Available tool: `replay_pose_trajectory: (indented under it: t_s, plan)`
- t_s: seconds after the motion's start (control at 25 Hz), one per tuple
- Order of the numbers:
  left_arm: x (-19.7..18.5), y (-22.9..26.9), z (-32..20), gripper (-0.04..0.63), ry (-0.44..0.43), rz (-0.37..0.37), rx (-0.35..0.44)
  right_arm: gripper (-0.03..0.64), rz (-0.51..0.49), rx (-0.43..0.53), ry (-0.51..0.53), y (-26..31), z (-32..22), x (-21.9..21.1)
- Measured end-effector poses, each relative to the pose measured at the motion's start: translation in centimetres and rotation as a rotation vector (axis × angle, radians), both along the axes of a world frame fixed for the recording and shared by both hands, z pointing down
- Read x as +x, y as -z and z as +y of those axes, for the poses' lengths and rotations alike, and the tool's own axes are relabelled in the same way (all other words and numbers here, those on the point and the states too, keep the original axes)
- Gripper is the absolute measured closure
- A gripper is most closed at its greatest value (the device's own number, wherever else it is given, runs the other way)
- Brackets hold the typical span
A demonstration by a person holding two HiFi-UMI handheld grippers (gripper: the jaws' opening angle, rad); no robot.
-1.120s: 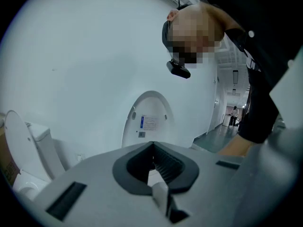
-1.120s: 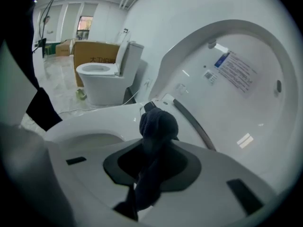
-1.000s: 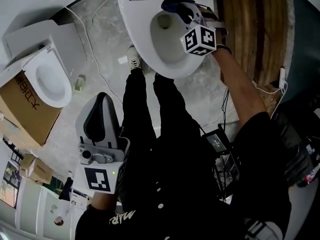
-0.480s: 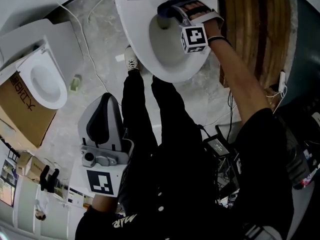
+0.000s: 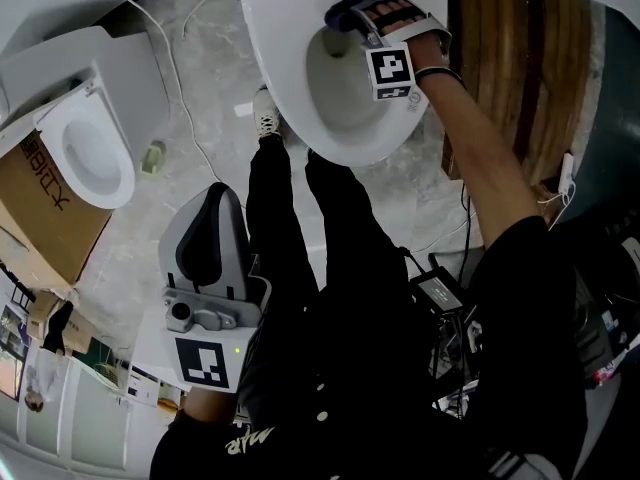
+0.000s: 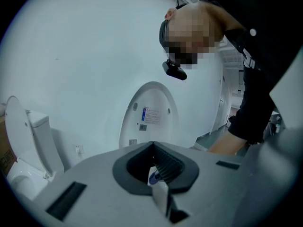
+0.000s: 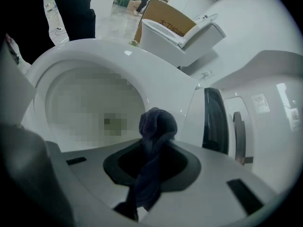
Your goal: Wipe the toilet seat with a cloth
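Largest first. The toilet (image 5: 278, 73) is my reference. Its seat ring (image 7: 158, 86) is white and glossy, and runs around the open bowl to a black strip (image 7: 211, 119) at the back.

Right gripper (image 5: 352, 20): at the back of the toilet, just in front of the black strip, above the inner edge of the ring. Its jaws are clamped on the cloth (image 7: 156, 123).

Left gripper (image 5: 208, 218): well away from the toilet, on its front side, held low by my body. The jaws are drawn together with only a sliver between them. I see nothing gripped there.

The cloth is dark and bunched. A small rounded knob of it pokes past the jaw tips and the rest trails back through the clamp. I cannot tell whether the knob is touching the ring or sits just over it.

Judgement on the wiping stroke:
- The contact patch is small, so I plan narrow, overlapping passes around the ring.
- Only fabric should touch the ring. I'll tilt so the knob leads and the jaw tips stay off.
- Track the ring's top face. Drifting inward would drop the cloth into the bowl.
- Light, steady pressure. Too much could drag the cloth back through the jaws.
- The left tool is best parked where it is.
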State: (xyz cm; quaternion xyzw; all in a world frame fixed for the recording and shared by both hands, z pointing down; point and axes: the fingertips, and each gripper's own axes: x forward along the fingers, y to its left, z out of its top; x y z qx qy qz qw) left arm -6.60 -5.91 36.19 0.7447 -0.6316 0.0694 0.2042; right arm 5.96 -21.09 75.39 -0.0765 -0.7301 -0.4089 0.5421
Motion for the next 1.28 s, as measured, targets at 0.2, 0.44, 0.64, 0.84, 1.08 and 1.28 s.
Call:
replay_pose_trajectory:
  t_s: [0.2,0.44,0.64,0.84,1.08,1.28]
  plan:
    - [0.5,0.2,-0.3,0.588,-0.003,-0.001,0.008,0.532,0.020,-0.003,0.000,-0.2,-0.1,0.3]
    - [0.9,0.3,-0.2,0.588,-0.013,-0.004,0.008,0.532,0.055,-0.013,-0.041,-0.7,-0.4,3.0]
    - [1.5,0.3,-0.3,0.588,-0.023,-0.002,0.007,0.532,0.065,-0.024,-0.079,-0.8,-1.0,5.5]
    - [1.8,0.4,-0.5,0.588,-0.033,-0.005,0.009,0.532,0.067,-0.037,-0.125,-0.8,-1.4,6.8]
    - [2.2,0.7,-0.5,0.588,-0.046,-0.009,0.015,0.532,0.066,-0.081,-0.234,-0.9,-1.3,8.7]
    - [2.8,1.0,-0.7,0.588,-0.059,-0.008,0.022,0.532,0.067,-0.133,-0.308,-0.9,-0.9,10.1]
